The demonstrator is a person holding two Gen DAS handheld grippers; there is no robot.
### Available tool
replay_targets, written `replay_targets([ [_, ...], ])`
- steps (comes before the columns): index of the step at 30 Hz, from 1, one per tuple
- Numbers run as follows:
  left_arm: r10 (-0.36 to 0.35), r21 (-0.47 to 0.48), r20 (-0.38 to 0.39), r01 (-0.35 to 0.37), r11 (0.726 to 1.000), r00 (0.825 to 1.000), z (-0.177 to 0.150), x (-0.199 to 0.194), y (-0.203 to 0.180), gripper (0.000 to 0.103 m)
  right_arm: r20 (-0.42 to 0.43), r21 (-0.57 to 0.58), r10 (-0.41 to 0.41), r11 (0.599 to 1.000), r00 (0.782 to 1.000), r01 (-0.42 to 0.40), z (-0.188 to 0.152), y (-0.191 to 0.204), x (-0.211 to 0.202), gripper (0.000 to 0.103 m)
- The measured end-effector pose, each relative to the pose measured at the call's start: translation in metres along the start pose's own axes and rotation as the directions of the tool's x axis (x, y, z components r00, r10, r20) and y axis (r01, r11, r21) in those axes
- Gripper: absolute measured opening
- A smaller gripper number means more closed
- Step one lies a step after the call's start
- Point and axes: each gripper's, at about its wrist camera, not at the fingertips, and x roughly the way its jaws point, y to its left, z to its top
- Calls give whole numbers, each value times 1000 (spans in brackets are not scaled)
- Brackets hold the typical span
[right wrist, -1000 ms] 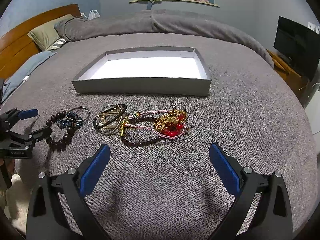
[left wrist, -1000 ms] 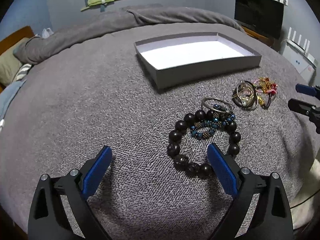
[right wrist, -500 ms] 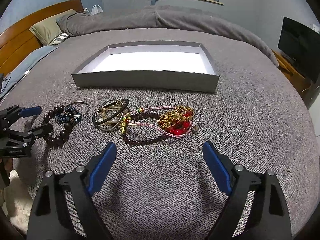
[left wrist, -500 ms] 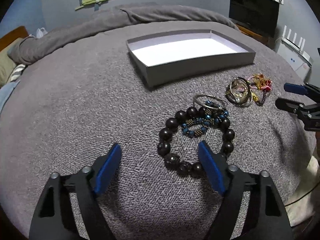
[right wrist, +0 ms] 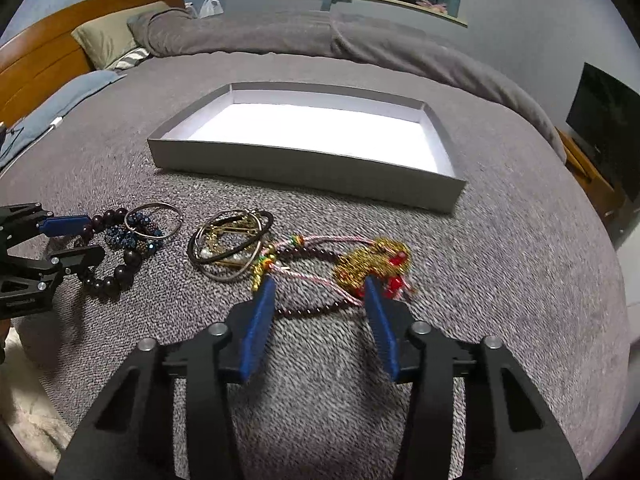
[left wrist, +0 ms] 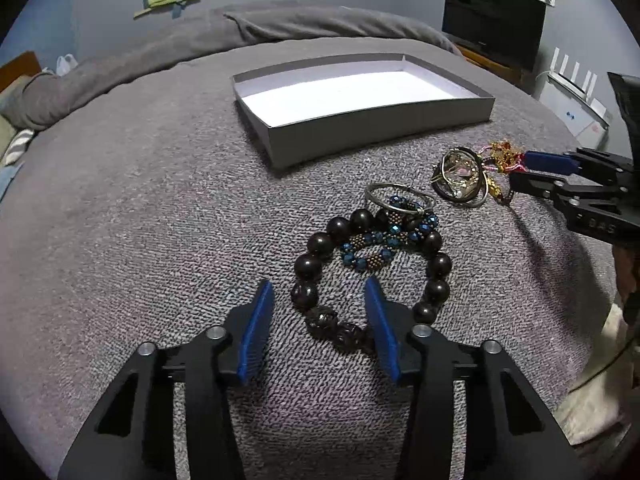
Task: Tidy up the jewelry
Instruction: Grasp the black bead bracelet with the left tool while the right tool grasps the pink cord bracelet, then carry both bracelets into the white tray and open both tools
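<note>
**Grey box waits empty while both hand-held grippers close in on the first pieces**

Grey woven bedspread (left wrist: 120,216) carries everything: an open shallow grey box (left wrist: 372,136) with a bare white floor, and, in front of its near wall, a row of jewelry still lying loose. No piece is in the box yet, so this reads as the opening pick-up.

The left hand-held gripper (left wrist: 318,300) has its blue pads either side of the near arc of the dark wooden bead bracelet (left wrist: 320,244); the jaws are closing, the beads lie between them, and the pads do not yet press. A small blue beaded bracelet (left wrist: 370,258) lies inside that loop and a thin silver bangle (left wrist: 398,196) rests on its box-side edge.

The right hand-held gripper (right wrist: 320,294) is also closing, straddling the pink cord and small dark bead strand (right wrist: 316,310) in front of the box's right half, not yet pinching.

Next, each grip likely needs to finish closing, lift, and carry over the box's near wall.

Risks: the gold chain with red beads (right wrist: 376,264) and the stacked bangles (right wrist: 230,240) are tangled with the cord and may drag along; likewise the blue bracelet and the bangle.
</note>
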Motion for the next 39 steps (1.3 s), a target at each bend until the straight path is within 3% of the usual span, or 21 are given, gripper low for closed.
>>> replay_targets([
  [4,-13,-5,3,13,1000,1000,1,-1,0,21,11,14,12,1000,1000,-12,4,-4,0,8],
  [7,-37,-23,10,38,999,999,2,-5,4,20,23,66,55,996,998,-57,6,-15,-5,3],
  [9,-46,-28,23,47,999,999,3,-9,5,15,39,80,59,995,998,-62,6,-20,-11,3],
  [25,-112,27,182,109,994,977,35,-77,-9,15,205,172,72,979,976,-109,29,-58,-84,2],
  [39,-120,79,262,103,992,958,71,-114,-10,15,267,184,66,976,962,-118,53,-76,-111,2],
])
